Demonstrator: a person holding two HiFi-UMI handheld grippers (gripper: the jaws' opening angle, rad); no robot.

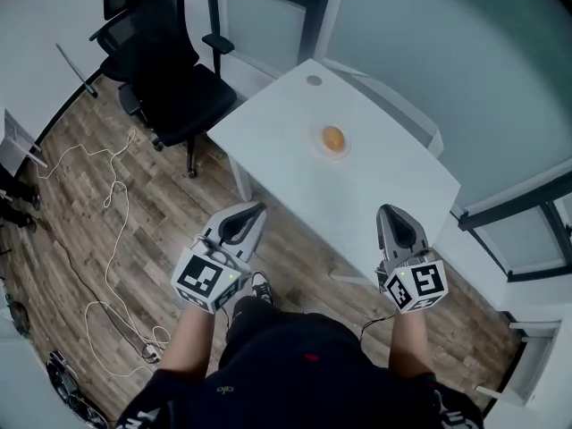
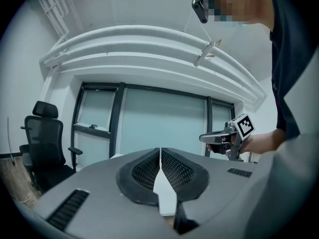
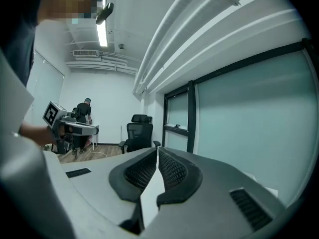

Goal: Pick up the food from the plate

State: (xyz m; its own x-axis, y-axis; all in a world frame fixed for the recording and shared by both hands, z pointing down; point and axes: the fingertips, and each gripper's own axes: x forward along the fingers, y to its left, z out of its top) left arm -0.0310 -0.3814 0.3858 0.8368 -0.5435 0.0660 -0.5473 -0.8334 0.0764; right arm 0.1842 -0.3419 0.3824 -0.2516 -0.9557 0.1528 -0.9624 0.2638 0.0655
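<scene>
- Wood-plank floor (image 1: 80, 195) fills the left half of the head view and runs under the furniture.
- Frosted glass wall (image 1: 447, 52) with dark frames runs from 12 to 3 o'clock, behind the table.
- White table (image 1: 295, 159) at 12 o'clock, set corner-on to the person; the top is bare except for the plate and a small round cap (image 1: 314, 80) near the far corner.
- Black office chair (image 1: 170, 79) at 10 o'clock, just beside the table's left corner.
- White cable (image 1: 112, 239) loops over the floor at 9 o'clock.
- Left gripper (image 1: 261, 206) and right gripper (image 1: 385, 209): both short of the table's near edge, fingers pressed together, nothing between them.
- Plate (image 1: 345, 149), small and white, mid-table towards 1 o'clock.
- Food (image 1: 332, 138), a round orange-brown piece, lies on the plate, well apart from both grippers.
</scene>
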